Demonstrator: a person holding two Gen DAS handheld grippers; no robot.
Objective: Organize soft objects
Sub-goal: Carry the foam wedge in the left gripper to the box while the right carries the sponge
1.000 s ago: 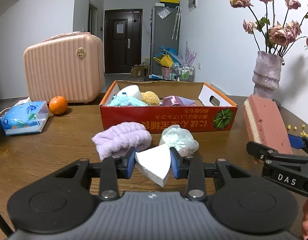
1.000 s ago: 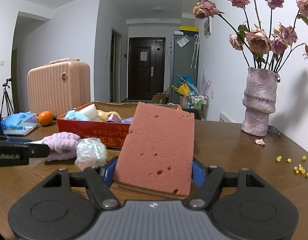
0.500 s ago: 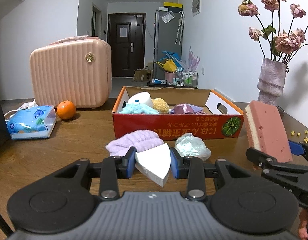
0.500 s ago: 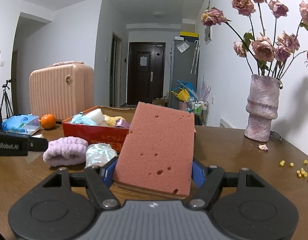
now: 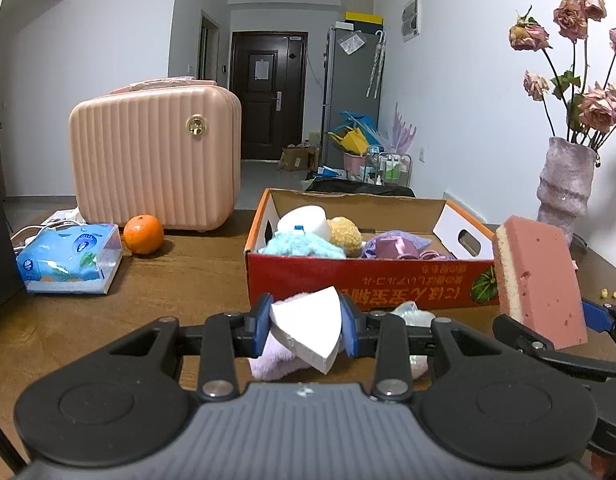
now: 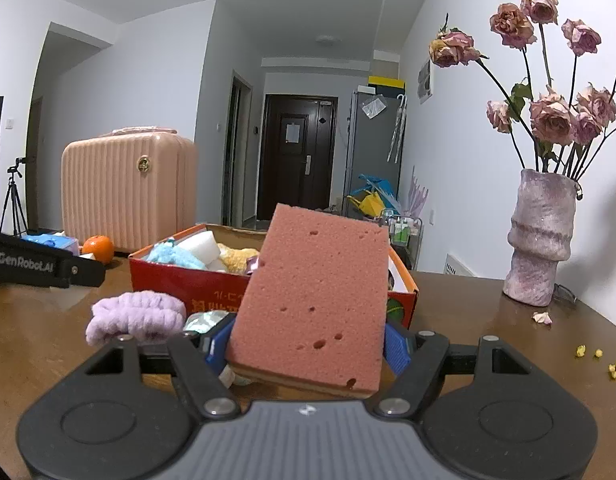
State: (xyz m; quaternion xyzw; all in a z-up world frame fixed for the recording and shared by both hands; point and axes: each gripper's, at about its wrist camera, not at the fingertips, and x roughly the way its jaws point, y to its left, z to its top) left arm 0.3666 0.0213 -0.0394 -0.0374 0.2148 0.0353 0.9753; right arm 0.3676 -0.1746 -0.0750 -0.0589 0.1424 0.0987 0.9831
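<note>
Clamped between the blue pads of the left gripper (image 5: 306,330), a white wedge-shaped sponge (image 5: 308,330) is held at lower centre of the left wrist view, above a lilac fuzzy headband (image 5: 274,360) and a crinkled pale plastic-wrapped bundle (image 5: 413,316) lying on the brown wooden table (image 5: 180,280). A pink sponge block with a yellow backing layer (image 6: 311,304) is gripped at its lower edges by the right gripper (image 6: 306,346) and is seen tilted in the centre of the right wrist view; in the left wrist view the same block appears at the right edge of the frame. Behind both tools, at mid-frame, a red cardboard box (image 5: 367,276) is shown already holding a white sponge (image 5: 304,220), a light blue fluffy item (image 5: 300,246), a yellow sponge ball (image 5: 343,232) and purple fabric (image 5: 395,246). At the left of the frame, an orange (image 5: 143,234) is seen beside a blue tissue pack (image 5: 70,260), in front of a pink ribbed hard case (image 5: 156,156). At the right, a lilac vase of dried roses (image 6: 541,236) is pictured standing on the table, with small yellow crumbs (image 6: 615,368) scattered near it.
</note>
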